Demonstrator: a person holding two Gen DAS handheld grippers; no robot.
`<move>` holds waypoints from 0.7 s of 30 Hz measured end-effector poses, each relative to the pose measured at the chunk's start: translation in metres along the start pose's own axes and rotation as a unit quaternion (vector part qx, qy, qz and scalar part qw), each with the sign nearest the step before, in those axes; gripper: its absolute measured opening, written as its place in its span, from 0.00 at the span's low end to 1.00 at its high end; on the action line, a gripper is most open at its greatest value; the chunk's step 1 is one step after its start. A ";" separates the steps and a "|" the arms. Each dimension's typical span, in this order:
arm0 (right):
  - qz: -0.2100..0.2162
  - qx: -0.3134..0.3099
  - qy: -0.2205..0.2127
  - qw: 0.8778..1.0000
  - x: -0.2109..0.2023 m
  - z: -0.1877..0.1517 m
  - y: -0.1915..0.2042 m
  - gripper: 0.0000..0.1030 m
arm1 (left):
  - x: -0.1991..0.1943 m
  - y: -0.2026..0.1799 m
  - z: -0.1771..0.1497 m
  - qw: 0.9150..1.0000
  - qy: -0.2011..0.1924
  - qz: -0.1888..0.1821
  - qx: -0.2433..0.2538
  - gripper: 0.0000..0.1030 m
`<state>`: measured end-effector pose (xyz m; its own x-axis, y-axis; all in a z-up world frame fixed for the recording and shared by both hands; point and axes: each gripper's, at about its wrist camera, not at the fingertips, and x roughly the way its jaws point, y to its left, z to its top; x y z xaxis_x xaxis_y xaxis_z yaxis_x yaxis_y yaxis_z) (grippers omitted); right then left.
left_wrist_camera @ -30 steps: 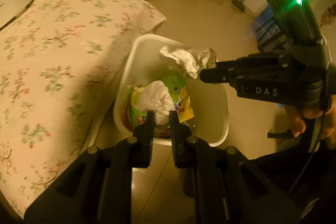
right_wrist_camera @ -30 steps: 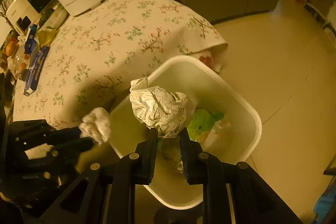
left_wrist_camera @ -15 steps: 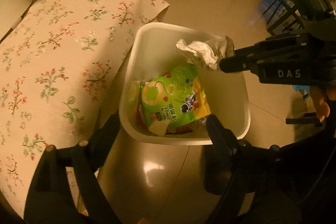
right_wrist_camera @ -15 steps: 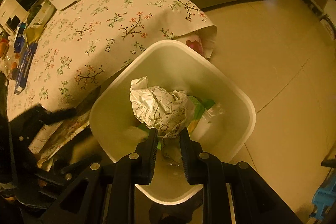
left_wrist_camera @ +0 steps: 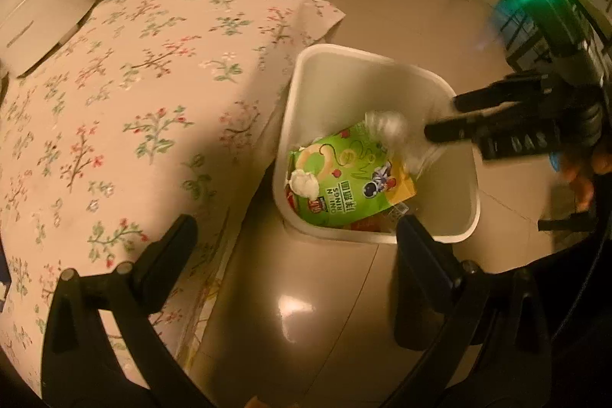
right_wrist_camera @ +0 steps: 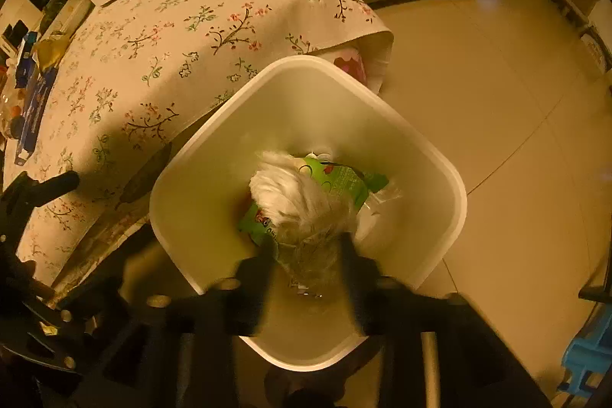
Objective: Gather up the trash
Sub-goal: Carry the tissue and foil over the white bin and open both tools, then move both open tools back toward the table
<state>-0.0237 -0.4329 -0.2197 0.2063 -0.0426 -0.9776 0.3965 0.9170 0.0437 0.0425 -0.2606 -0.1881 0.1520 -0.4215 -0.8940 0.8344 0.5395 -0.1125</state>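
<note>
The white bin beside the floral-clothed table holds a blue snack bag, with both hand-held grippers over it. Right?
Not quite: the snack bag is green, not blue, as the left wrist view shows. It does lie in the white bin beside the floral-clothed table.

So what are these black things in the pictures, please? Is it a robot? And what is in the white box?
No robot: a person holds a two-finger tool in each hand, and each tool has a camera looking along its fingers. One picture is from the left gripper, the other from the right gripper. Both point down at a white bin standing on the floor beside a table with a flowered cloth. In the bin lie a green snack bag and a small white wad. The left fingers are wide open and hold nothing. The right fingers are opening, and a crumpled paper, blurred, is dropping from between them into the bin.
</note>
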 end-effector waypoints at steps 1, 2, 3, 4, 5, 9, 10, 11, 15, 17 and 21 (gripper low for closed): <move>-0.002 -0.004 -0.010 1.000 -0.001 0.000 0.001 0.90 | -0.002 0.003 0.000 1.000 -0.001 -0.001 -0.006 1.00; -0.002 -0.007 -0.014 1.000 -0.003 0.000 0.002 0.90 | -0.004 0.005 0.000 1.000 -0.002 -0.001 -0.010 1.00; -0.003 -0.007 -0.018 1.000 -0.004 0.001 0.002 0.90 | -0.005 0.007 0.000 1.000 -0.003 0.000 -0.012 1.00; -0.003 -0.004 -0.023 1.000 -0.006 0.001 0.002 0.90 | -0.008 0.010 0.000 1.000 -0.004 0.002 -0.015 1.00; -0.002 -0.001 -0.026 1.000 -0.007 0.003 0.001 0.90 | -0.009 0.011 0.000 1.000 -0.005 0.003 -0.017 1.00; 0.001 0.009 -0.042 0.999 -0.012 0.008 0.000 1.00 | -0.018 0.018 0.000 1.000 -0.012 0.000 -0.029 1.00; 0.003 0.008 -0.046 0.999 -0.014 0.010 0.002 1.00 | -0.021 0.021 0.000 0.999 -0.015 0.001 -0.032 1.00; 0.005 0.008 -0.050 0.999 -0.015 0.011 0.003 1.00 | -0.023 0.022 0.000 0.999 -0.015 0.001 -0.033 1.00; 0.005 -0.009 -0.062 0.998 -0.026 0.014 0.018 1.00 | -0.032 0.033 -0.004 0.999 -0.018 0.015 -0.036 1.00; 0.002 -0.026 -0.068 0.997 -0.029 0.015 0.027 1.00 | -0.036 0.039 -0.005 0.999 -0.020 0.020 -0.040 1.00; -0.005 -0.048 -0.090 0.995 -0.040 0.020 0.046 1.00 | -0.049 0.055 -0.010 0.998 -0.027 0.032 -0.052 1.00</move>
<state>0.0042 -0.3974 -0.1748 0.3629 -0.1143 -0.9248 0.3136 0.9495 0.0057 0.0758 -0.2032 -0.1544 0.2350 -0.4208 -0.8762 0.7623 0.6391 -0.1025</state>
